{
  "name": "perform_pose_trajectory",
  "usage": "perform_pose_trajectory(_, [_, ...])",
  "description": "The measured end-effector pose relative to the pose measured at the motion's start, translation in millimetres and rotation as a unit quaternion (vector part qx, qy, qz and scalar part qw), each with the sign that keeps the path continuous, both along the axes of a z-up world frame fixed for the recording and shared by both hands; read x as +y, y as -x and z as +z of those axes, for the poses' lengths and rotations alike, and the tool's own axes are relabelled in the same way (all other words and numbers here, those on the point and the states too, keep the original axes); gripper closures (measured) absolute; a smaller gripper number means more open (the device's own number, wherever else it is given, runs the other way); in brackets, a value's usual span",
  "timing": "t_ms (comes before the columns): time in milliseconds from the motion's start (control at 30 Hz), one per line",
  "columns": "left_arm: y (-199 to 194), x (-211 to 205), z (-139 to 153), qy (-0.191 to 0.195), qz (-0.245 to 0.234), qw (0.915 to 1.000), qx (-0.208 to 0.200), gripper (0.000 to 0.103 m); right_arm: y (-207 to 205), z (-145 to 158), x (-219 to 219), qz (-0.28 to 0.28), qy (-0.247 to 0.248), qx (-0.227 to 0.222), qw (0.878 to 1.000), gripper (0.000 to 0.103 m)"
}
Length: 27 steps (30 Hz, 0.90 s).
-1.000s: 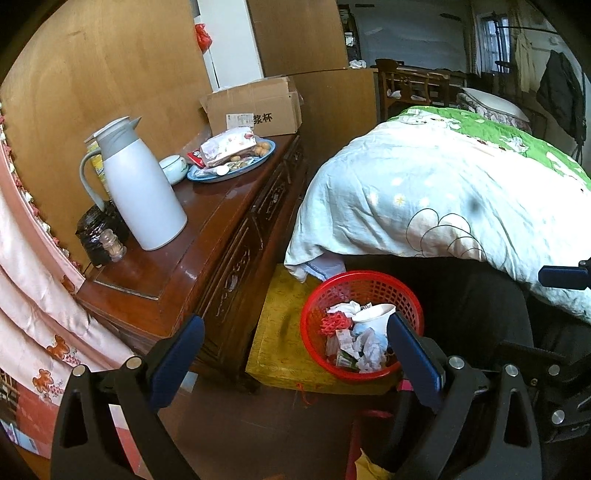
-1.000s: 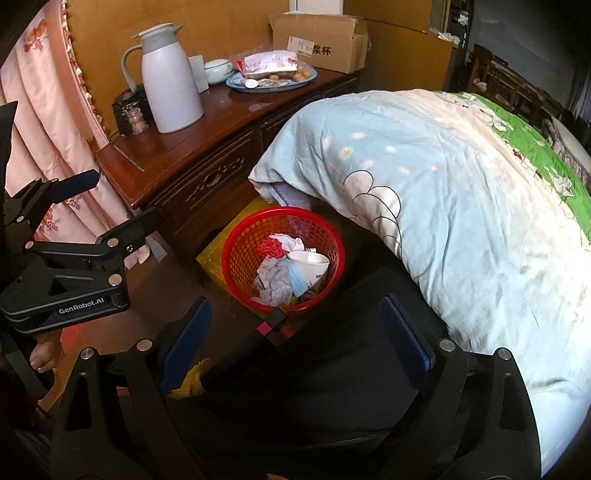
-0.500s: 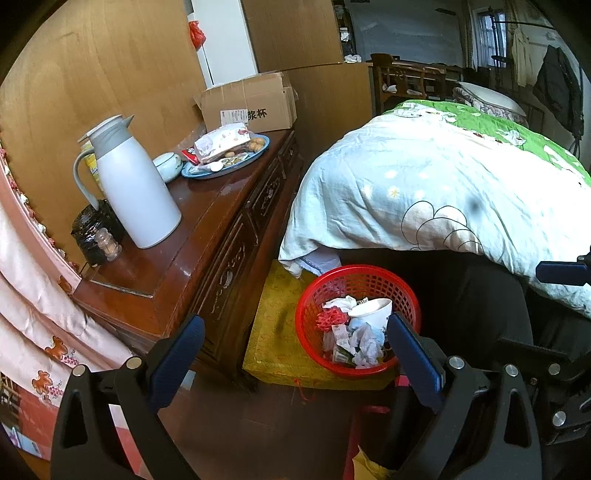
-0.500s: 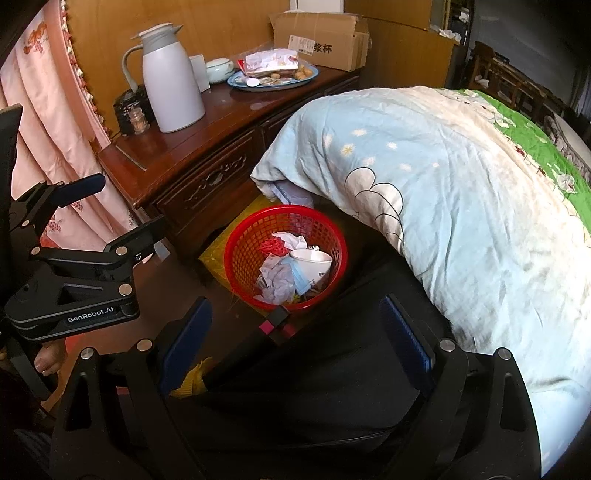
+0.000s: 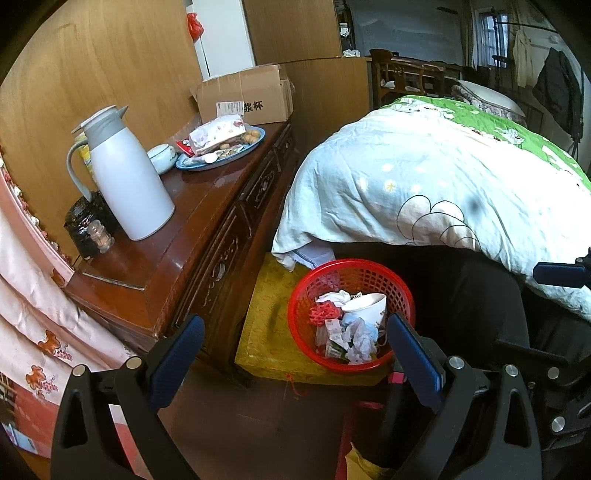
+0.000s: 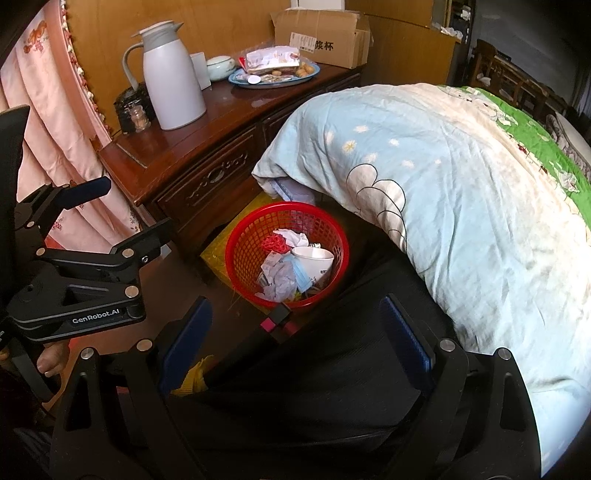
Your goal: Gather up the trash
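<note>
Wrist views: both tools [image 5: 295,343] [image 6: 295,325] wide, empty.

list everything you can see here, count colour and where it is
basket: 1, red, on the floor between cabinet and bed
trash: several crumpled papers and wrappers, white and red, in the basket
paper cup: 1, white, tipped in the basket
yellow mat: 1, under the basket
thermos jug: 1, white with grey top, on the cabinet
wooden cabinet: 1, dark red-brown, by the wall
blue plate: 1, holding snacks, on the cabinet
lidded bowl: 1, pale, behind the jug
cardboard box: 1, brown, cabinet's far end
quilt: 1, pale blue and green, on the bed
curtain: 1, pink, left of the cabinet
left gripper: black, blue pads, open
right gripper: black, blue pads, open
</note>
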<state>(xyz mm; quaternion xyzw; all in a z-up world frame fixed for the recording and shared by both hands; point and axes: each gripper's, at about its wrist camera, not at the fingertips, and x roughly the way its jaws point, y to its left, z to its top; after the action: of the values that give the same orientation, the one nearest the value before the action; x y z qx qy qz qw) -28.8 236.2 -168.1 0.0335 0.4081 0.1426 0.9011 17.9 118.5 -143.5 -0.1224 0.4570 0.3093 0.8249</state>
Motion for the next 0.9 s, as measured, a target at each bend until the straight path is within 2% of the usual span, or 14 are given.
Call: perform_pose_trajectory(900, [-2.3, -2.8, -5.4, 0.004, -0.004, 1.0000, 0.008, 0.006, -0.4, -1.4, -1.2, 0.001, -0.002, 0.005, 1.000, 0.014])
